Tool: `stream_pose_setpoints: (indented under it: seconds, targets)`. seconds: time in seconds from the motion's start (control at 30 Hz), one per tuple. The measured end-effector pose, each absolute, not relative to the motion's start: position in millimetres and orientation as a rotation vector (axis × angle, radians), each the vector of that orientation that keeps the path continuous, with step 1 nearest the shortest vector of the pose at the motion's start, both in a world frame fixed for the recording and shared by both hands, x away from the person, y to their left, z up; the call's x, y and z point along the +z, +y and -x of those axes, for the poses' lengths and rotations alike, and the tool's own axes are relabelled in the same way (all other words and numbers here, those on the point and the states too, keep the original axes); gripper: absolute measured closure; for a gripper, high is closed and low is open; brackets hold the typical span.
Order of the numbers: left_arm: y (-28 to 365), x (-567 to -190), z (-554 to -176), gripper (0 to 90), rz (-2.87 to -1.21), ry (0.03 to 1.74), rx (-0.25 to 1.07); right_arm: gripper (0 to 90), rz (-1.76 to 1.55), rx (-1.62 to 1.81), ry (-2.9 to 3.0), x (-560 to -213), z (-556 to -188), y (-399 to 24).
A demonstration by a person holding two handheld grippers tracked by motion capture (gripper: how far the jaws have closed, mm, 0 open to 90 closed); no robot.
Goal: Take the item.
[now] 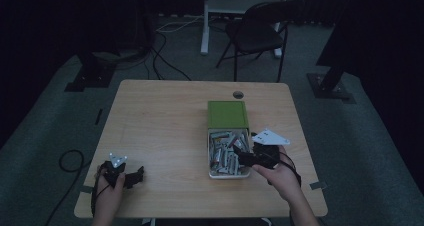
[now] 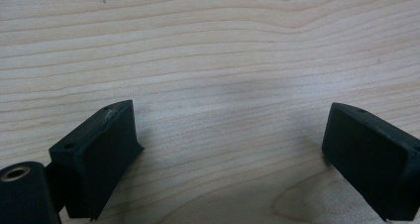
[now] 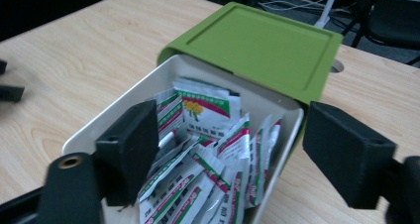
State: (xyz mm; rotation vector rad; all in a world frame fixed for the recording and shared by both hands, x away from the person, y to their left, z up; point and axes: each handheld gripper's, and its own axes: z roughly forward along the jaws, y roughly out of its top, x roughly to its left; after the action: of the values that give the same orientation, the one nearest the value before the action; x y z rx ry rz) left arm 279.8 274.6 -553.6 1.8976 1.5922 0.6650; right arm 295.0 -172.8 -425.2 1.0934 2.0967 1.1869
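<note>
Pale wood table (image 1: 165, 126) — dim room

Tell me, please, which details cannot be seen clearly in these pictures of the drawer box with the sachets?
- Print on the sachets: blurred in the right gripper view, too small in the dim high view.
- Back of the white drawer: hidden under the green case.
- Lower sachets: covered by the upper ones.
- Front of the drawer: cut off by the bottom edge and behind the right gripper, whose jaws stand open.
</note>
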Motion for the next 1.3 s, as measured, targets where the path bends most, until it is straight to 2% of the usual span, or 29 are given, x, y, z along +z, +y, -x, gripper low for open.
stream_pose_setpoints:
  seconds: [0.17, 0.23, 0.37, 0.4, 0.57, 0.6, 0.7, 0.8, 1.17, 1.2, 1.3]
  targets:
    - [274.6, -553.6, -279.8, 7.7, -1.898, 1.592, 0.665, 24.9, -1.101, 1.155, 2.125, -428.4, -294.4, -165.9]
    - [274.6, -553.6, -279.8, 7.7, -1.898, 1.592, 0.665, 32.6, -1.108, 1.164, 2.119, -430.6, -292.0, -161.6]
    - [274.5, -553.6, -279.8, 7.7, -1.897, 1.593, 0.665, 38.6, -1.091, 1.153, 2.132, -435.1, -290.4, -156.3]
    - [274.6, -553.6, -279.8, 7.7, -1.897, 1.592, 0.665, 42.9, -1.081, 1.142, 2.152, -439.2, -289.7, -152.8]
    - [274.5, -553.7, -279.8, 7.7, -1.897, 1.592, 0.665, 46.7, -1.082, 1.120, 2.190, -448.0, -288.4, -147.1]
    - [274.5, -553.7, -279.8, 7.7, -1.896, 1.593, 0.664, 51.1, -1.077, 1.124, 2.210, -451.9, -288.6, -145.3]
    - [274.6, -553.7, -279.8, 7.7, -1.897, 1.592, 0.665, 53.5, -1.081, 1.136, 2.240, -456.2, -289.8, -143.8]
    - [274.6, -553.6, -279.8, 7.7, -1.897, 1.592, 0.665, 60.7, -1.075, 1.144, 2.269, -462.8, -289.4, -140.6]
    - [274.6, -553.6, -279.8, 7.7, -1.897, 1.592, 0.665, 64.2, -1.104, 1.117, 2.284, -477.0, -287.9, -136.1]
    - [274.6, -553.6, -279.8, 7.7, -1.897, 1.592, 0.665, 67.8, -1.105, 1.104, 2.290, -479.3, -287.8, -135.4]
    - [274.6, -553.6, -279.8, 7.7, -1.897, 1.592, 0.665, 69.6, -1.109, 1.096, 2.302, -481.7, -287.6, -134.3]
